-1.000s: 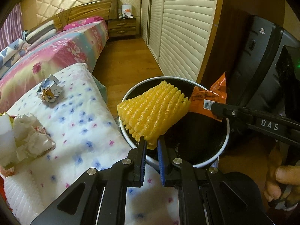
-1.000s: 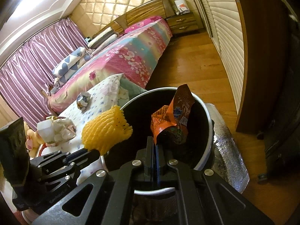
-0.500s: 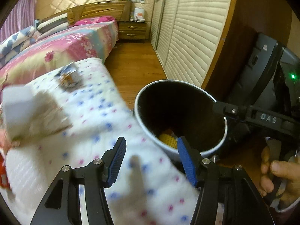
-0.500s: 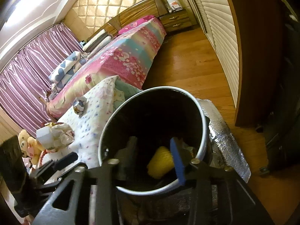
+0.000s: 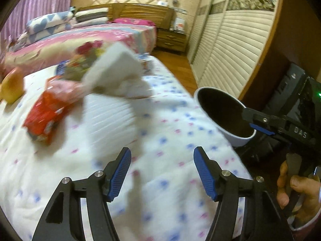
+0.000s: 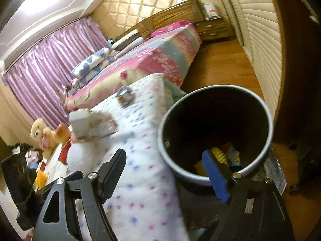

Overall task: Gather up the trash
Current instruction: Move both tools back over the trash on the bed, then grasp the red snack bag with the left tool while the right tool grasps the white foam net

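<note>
My left gripper (image 5: 162,160) hangs over the white dotted quilt (image 5: 164,132), its jaws opening with nothing between them. Ahead of it on the quilt lie a red wrapper (image 5: 46,112) and a white foam block with crumpled tissue (image 5: 114,74), both blurred. My right gripper (image 6: 164,156) hovers at the near rim of the dark trash bin (image 6: 268,132), jaws also opening and empty. In the bin lie a yellow foam net (image 6: 219,154) and an orange wrapper (image 6: 232,156). A crumpled printed wrapper (image 6: 125,96) sits farther back on the quilt.
The bin (image 5: 222,114) stands on the floor at the quilt's right edge. A teddy bear (image 6: 40,130) and a yellow toy (image 5: 10,88) lie at the left. A pink bed (image 6: 160,60), wooden floor (image 6: 220,66) and slatted wardrobe doors (image 6: 260,40) lie beyond. A hand (image 5: 297,188) grips the right tool.
Both grippers opened and let go: the yellow foam net and the orange wrapper dropped into the bin. My left gripper swung left over the quilt; the right one shifted left off the bin's middle.
</note>
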A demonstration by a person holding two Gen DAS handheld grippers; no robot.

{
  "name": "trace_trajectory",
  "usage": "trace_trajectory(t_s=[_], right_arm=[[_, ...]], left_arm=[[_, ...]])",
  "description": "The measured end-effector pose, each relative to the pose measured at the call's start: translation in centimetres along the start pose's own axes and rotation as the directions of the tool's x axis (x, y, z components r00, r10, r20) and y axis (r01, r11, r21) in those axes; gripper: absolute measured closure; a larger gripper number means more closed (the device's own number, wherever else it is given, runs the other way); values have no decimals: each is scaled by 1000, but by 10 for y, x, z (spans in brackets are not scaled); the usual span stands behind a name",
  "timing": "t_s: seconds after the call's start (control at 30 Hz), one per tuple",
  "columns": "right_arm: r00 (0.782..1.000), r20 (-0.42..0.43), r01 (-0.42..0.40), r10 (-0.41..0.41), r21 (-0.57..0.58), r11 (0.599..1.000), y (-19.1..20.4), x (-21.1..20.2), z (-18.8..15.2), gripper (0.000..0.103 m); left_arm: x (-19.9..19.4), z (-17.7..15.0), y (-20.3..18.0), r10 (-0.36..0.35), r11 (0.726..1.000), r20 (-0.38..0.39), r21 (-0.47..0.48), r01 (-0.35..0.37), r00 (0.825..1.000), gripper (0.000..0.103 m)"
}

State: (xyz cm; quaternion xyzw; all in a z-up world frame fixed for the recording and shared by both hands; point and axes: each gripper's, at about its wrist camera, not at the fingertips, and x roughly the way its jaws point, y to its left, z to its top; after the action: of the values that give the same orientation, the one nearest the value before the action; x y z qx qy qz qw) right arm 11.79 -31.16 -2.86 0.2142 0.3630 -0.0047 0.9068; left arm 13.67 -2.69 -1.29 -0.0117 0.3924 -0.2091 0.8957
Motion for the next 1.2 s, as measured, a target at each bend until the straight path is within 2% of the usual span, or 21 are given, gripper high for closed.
trace_trajectory(t_s=[0.07, 0.2, 0.33, 0.43, 0.63, 0.83, 1.1, 1.17, 1.2], right_arm=[[1000, -9, -15, 15, -23, 1000, 13, 3, -3, 17], [999, -11, -44, 43, -72, 996, 40, 9, -13, 17], [997, -31, -76, 73, -117, 990, 64, 18, -26, 16], [993, -50, -113, 108, -134, 985, 82, 25, -35, 16], [987, -101, -136, 121, -156, 978, 108, 41, -49, 16], [984, -119, -157, 136, -185, 970, 130, 54, -53, 16], [975, -141, -194, 169, -187, 963, 149, 73, -46, 18], [976, -141, -193, 168, -192, 962, 153, 79, -45, 19], [976, -141, -190, 164, -194, 962, 154, 82, -44, 23]], left_arm=[[-10, -4, 11, 20, 1000, 10, -21, -20, 1000, 37], [-34, -15, 32, 62, 997, 31, -58, -60, 998, 33], [-54, -26, 50, 88, 991, 40, -102, -84, 995, 33], [-63, -26, 67, 119, 985, 45, -133, -112, 992, 32], [-74, -28, 97, 162, 969, 42, -196, -150, 986, 32], [-69, -15, 116, 153, 969, 70, -204, -136, 986, 32], [-42, 16, 140, 168, 969, 53, -193, -155, 984, 32], [-35, 21, 145, 163, 969, 46, -195, -151, 986, 32], [-32, 22, 147, 162, 970, 45, -193, -150, 986, 32]])
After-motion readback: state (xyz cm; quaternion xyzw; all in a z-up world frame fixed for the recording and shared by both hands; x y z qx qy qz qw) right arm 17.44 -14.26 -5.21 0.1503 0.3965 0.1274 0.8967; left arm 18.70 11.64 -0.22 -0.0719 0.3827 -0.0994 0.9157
